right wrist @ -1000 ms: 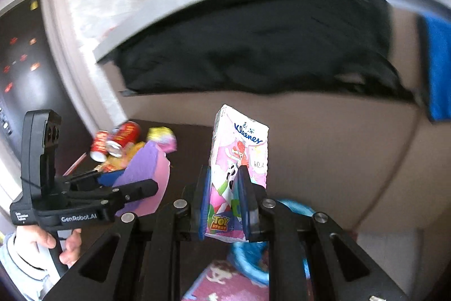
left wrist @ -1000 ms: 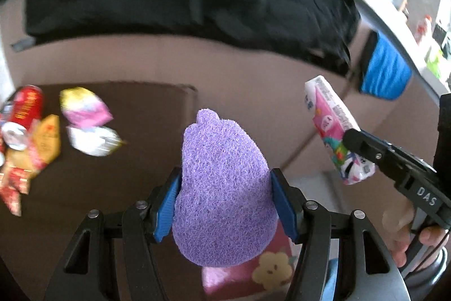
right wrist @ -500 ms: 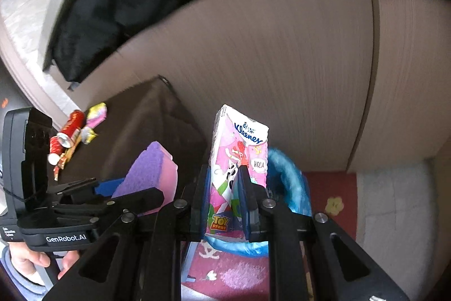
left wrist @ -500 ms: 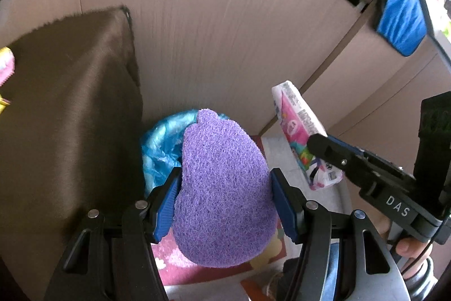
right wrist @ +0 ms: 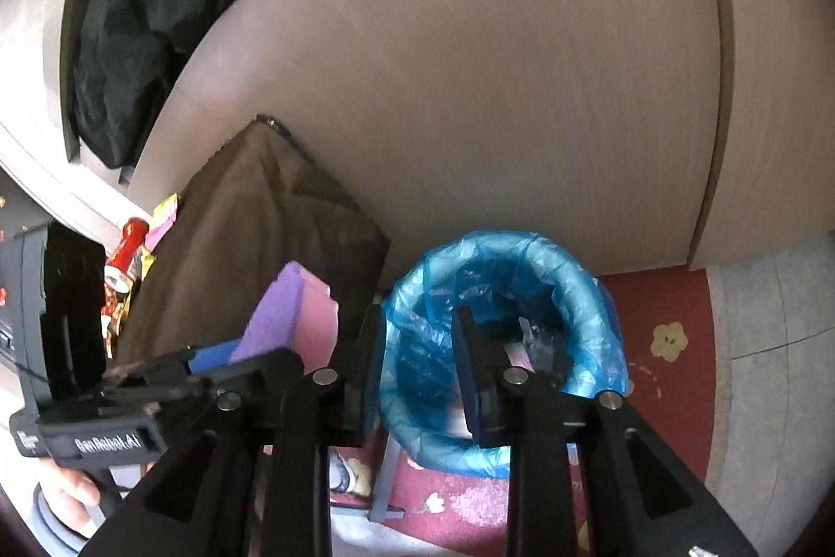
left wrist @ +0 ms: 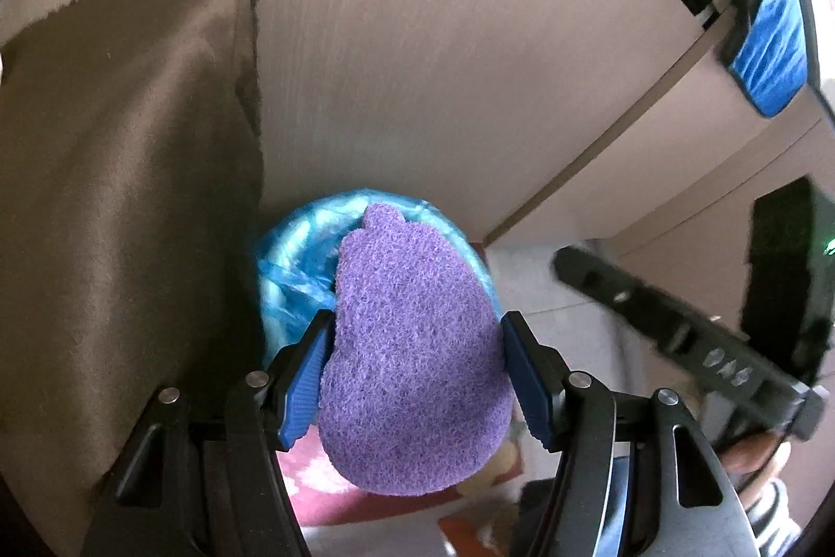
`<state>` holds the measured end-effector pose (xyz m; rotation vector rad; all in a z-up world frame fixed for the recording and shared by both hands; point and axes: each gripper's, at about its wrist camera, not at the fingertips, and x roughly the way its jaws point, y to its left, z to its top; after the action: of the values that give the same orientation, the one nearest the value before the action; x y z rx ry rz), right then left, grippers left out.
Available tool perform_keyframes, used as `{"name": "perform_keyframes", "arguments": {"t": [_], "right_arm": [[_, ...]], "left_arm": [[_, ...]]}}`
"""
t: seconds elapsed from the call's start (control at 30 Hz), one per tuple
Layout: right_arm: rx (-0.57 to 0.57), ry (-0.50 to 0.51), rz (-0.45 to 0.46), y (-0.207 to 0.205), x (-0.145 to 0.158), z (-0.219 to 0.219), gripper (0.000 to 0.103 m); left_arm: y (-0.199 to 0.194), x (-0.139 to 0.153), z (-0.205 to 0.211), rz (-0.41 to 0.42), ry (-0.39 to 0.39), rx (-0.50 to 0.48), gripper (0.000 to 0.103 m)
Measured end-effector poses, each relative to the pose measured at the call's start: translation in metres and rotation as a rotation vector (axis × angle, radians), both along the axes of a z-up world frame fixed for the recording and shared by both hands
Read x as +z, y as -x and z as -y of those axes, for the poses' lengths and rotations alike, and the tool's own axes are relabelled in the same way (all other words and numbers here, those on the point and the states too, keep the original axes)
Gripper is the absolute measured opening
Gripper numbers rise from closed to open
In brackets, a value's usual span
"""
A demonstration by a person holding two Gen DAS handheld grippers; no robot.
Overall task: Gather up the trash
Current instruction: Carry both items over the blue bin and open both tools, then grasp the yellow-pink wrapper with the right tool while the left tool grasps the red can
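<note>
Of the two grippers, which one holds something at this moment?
The left gripper: its blue pads clamp the purple sponge. The right gripper is open and empty above the blue-lined bin.

Soft, even daylight in both views; no hard shadows. Strong fisheye bending, black vignette at the corners. Left wrist view: purple sponge (left wrist: 412, 348) sharp, fibres resolved; the right gripper (left wrist: 673, 327) smeared by motion blur. Dull sheen on the brown cloth (left wrist: 120, 191). Right wrist view: crisp throughout, small glints on the blue bin liner (right wrist: 589, 296).
</note>
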<state>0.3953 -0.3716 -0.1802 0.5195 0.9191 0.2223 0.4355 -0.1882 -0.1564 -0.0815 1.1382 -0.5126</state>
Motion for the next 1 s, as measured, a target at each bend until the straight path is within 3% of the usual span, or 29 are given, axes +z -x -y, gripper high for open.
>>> {"name": "perform_keyframes", "arguments": {"t": [0.33,0.63,0.87,1.0], "right_arm": [[-0.025,0.058,0.041,0.010,0.025,0.010,0.026],[-0.033,0.082,0.067,0.015,0.043,0.008,0.026],[-0.018,0.113,0.081,0.013,0.056,-0.003,0.026],[0.015,0.124,0.093,0.008,0.064,-0.017,0.026]], "left_arm": [[-0.007,-0.003,0.008,-0.037,-0.050,0.013,0.065],[-0.005,0.016,0.000,0.022,0.062,0.003,0.065],[0.002,0.057,-0.015,0.144,0.168,0.001,0.065],[0.009,0.089,-0.051,0.212,0.122,0.031,0.065]]}}
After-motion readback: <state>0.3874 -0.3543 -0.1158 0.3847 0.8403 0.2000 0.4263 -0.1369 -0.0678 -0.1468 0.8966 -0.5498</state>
